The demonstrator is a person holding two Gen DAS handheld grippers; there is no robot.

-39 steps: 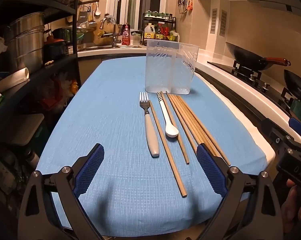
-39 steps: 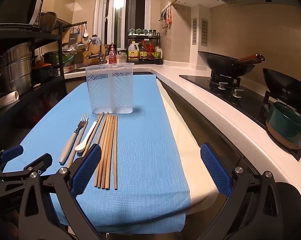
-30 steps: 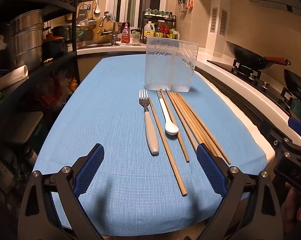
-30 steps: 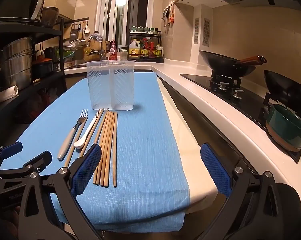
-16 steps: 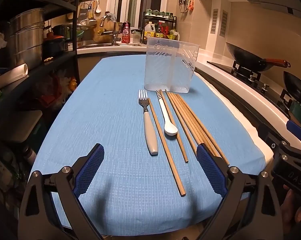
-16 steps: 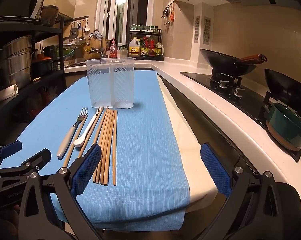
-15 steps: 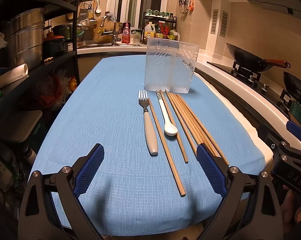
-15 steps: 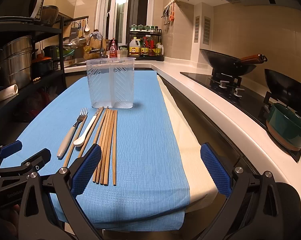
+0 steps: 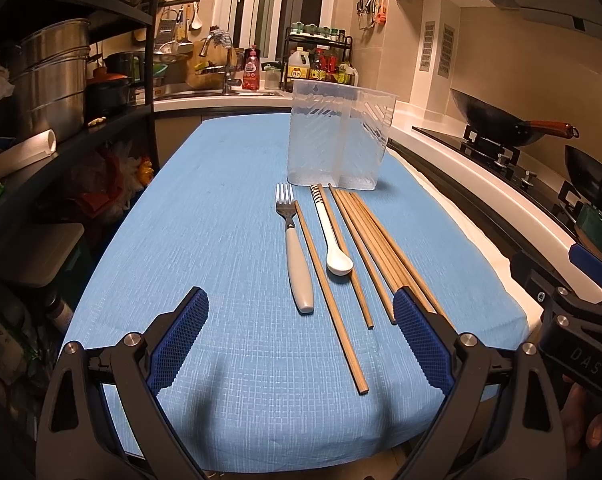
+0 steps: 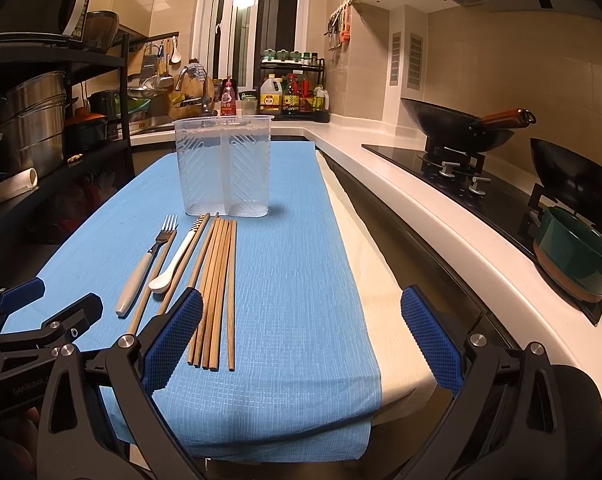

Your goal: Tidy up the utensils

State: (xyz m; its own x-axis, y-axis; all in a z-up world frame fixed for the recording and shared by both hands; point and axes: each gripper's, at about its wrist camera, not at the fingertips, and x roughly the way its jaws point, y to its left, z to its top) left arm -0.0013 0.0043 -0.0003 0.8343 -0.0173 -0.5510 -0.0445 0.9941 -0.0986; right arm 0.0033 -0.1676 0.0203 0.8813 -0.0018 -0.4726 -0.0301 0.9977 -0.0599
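Note:
A clear two-compartment utensil holder [image 9: 339, 142] [image 10: 223, 168] stands empty on the blue cloth [image 9: 221, 220]. In front of it lie a fork with a grey handle [image 9: 295, 252] [image 10: 145, 264], a white spoon [image 9: 333, 240] [image 10: 177, 258] and several wooden chopsticks [image 9: 381, 248] [image 10: 217, 280]. One chopstick [image 9: 329, 296] lies between fork and spoon. My left gripper [image 9: 299, 340] is open and empty, near the cloth's front edge. My right gripper [image 10: 301, 336] is open and empty, to the right of the chopsticks.
A black shelf rack with steel pots [image 9: 49, 92] stands along the left. A stove with woks [image 10: 461, 132] and a green pot [image 10: 573, 256] runs along the right counter. A sink and bottles [image 10: 285, 96] are at the back.
Both grippers have drifted slightly, so the views shifted a little. Nothing on the cloth has moved.

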